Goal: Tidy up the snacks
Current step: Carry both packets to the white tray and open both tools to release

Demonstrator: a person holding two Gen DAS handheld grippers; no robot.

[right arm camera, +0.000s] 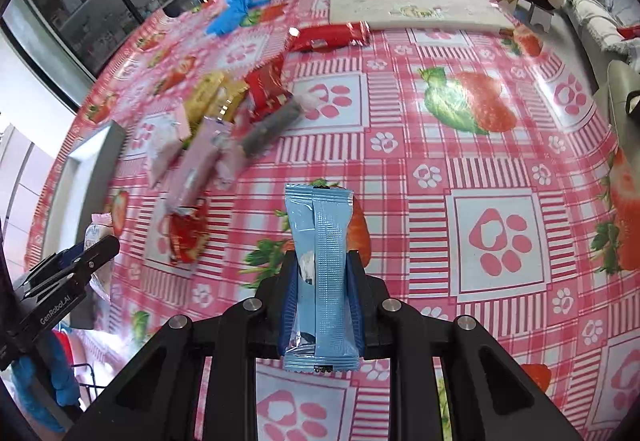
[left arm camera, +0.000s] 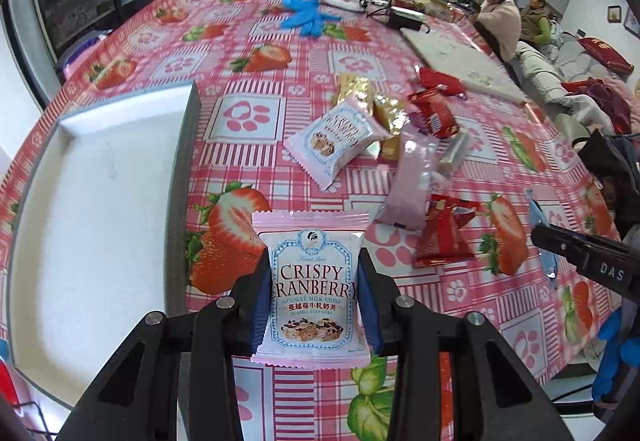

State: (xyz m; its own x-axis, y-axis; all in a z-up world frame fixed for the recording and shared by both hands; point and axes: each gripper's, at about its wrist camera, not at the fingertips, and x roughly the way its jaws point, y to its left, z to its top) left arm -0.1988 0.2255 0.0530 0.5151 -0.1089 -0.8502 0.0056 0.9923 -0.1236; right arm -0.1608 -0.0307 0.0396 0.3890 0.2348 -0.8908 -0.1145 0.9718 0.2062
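Left wrist view: left gripper (left arm camera: 314, 293) clamps cranberry packet (left arm camera: 312, 289); right gripper (right arm camera: 322, 281) clamps blue sachet (right arm camera: 320, 273).

pink strawberry tablecloth (right arm camera: 440, 169), blue packet (right arm camera: 322, 273)

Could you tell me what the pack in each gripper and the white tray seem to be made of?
Cranberry nougat pack: looks like matte printed plastic film, with crimped zigzag ends.
Blue snack bar wrapper: likely glossy plastic or foil film; it shows a back seam, sheen and wrinkles.
White tray: a smooth, dull white inside with grey walls, perhaps plastic or coated board; the look leaves it open.
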